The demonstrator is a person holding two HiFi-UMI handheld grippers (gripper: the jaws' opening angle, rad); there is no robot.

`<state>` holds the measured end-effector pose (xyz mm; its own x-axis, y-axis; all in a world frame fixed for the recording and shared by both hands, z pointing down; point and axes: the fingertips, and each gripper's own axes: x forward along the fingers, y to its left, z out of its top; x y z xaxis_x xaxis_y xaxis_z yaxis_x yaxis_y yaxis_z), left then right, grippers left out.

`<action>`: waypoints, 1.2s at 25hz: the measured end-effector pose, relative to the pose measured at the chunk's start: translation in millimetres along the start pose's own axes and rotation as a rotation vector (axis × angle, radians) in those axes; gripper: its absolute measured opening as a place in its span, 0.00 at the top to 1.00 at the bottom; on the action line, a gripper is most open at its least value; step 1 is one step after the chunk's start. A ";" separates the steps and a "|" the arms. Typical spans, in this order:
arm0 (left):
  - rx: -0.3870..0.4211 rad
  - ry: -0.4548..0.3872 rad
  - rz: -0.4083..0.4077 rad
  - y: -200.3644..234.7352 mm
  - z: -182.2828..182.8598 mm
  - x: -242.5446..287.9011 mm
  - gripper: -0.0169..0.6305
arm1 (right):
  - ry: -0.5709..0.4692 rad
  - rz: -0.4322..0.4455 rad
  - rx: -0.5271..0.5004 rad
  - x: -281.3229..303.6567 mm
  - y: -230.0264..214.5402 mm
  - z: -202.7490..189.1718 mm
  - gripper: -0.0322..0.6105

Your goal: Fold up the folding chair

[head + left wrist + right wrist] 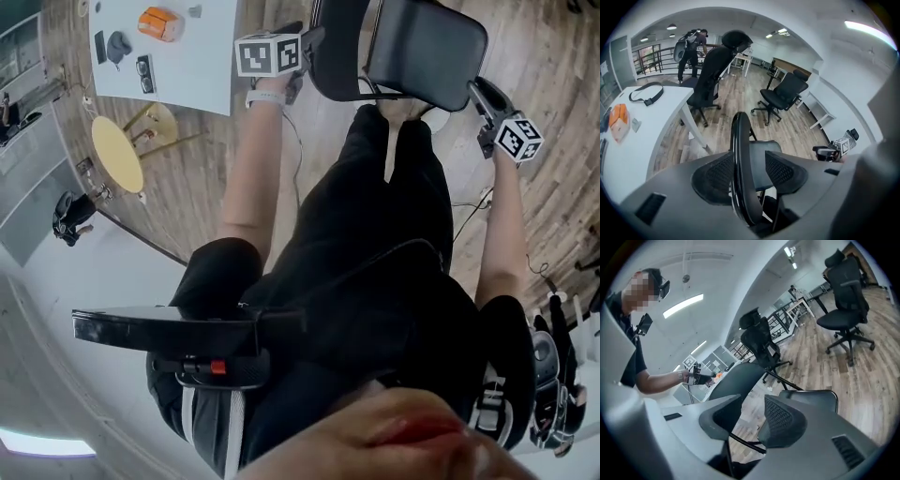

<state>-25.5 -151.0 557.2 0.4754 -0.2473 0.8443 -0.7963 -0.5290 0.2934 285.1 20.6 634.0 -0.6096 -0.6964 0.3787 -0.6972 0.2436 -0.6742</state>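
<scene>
Under the head camera, a black folding chair (427,52) with a padded seat and curved backrest stands on the wooden floor (544,56), just ahead of the person's legs. The left tongs (307,45) sit at the backrest (336,47), and the right tongs (480,94) are by the seat's (441,37) right corner. A white desk (202,66) lies to the left, with a round yellow stool (117,155) near it.

Along the left tongs (749,173), the jaws stand apart and straddle the backrest's (740,140) upright rim. One pad is against it and a sliver of seat (760,157) shows beside the other. The right tongs (825,152) show further right.

Along the right tongs (753,413), the jaws are partly open and hold nothing. The backrest (738,376) rises beyond the left jaw and the seat (813,397) lies behind the right one. A thin black frame tube (745,442) crosses low in the gap. The left tongs (701,378) show at the backrest's far edge.
</scene>
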 end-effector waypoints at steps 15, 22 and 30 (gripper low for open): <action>0.012 0.129 -0.006 23.0 -21.3 82.0 0.68 | 0.154 -0.080 0.399 12.9 -237.2 -175.3 0.48; 0.016 0.162 0.005 15.8 -20.3 85.5 0.68 | 0.092 0.024 0.557 27.6 -276.8 -183.2 0.47; 0.024 0.223 0.011 20.9 -22.1 98.0 0.68 | 0.154 0.048 0.630 64.3 -299.7 -202.6 0.44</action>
<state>-3.8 -168.4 656.0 0.3700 -0.0692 0.9265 -0.7907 -0.5470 0.2749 378.5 39.5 988.9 -0.7147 -0.5781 0.3937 -0.3416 -0.2027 -0.9177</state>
